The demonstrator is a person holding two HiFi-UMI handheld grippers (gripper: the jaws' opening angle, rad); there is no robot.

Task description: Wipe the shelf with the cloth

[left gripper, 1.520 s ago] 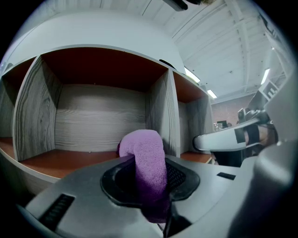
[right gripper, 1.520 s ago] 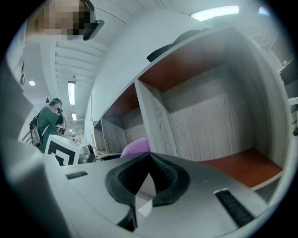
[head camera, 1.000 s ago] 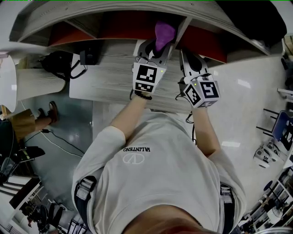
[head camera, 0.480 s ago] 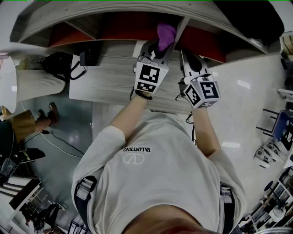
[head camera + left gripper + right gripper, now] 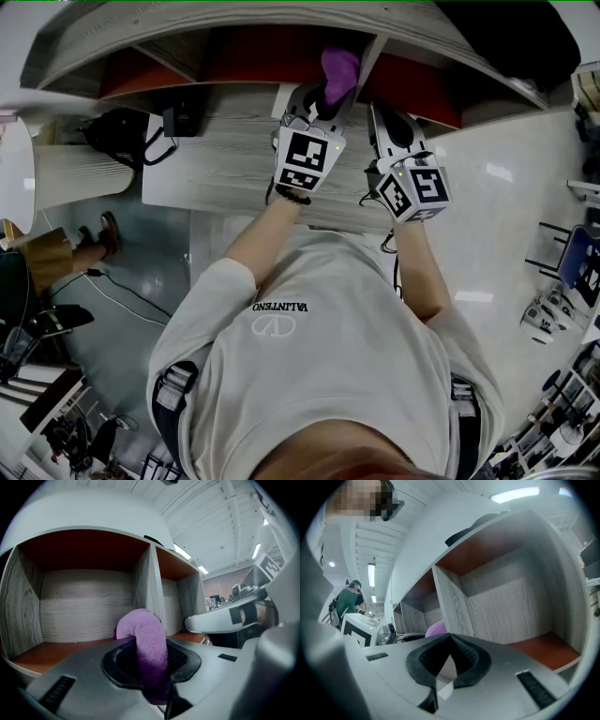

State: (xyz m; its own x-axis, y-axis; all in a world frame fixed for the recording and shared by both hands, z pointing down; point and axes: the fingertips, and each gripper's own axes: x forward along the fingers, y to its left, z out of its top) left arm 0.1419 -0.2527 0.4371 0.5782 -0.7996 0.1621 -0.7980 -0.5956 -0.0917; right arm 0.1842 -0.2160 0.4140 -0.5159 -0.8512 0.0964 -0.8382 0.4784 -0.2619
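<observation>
Left gripper (image 5: pixel 150 663) is clamping the purple cloth (image 5: pixel 146 637), jaws pressed on its folded middle, at the mouth of a shelf (image 5: pixel 84 603) compartment w/ wood-grain walls and a red-brown floor. In the head view, the cloth (image 5: pixel 338 67) is sitting just left of the upright divider (image 5: pixel 371 58); contact w/ the floor can't be made out. Right gripper (image 5: pixel 450 638) is pointing into the next compartment, right of the divider, pad tips meeting, nothing between them. Person's white T-shirt (image 5: pixel 309 347) is filling the foreground.
</observation>
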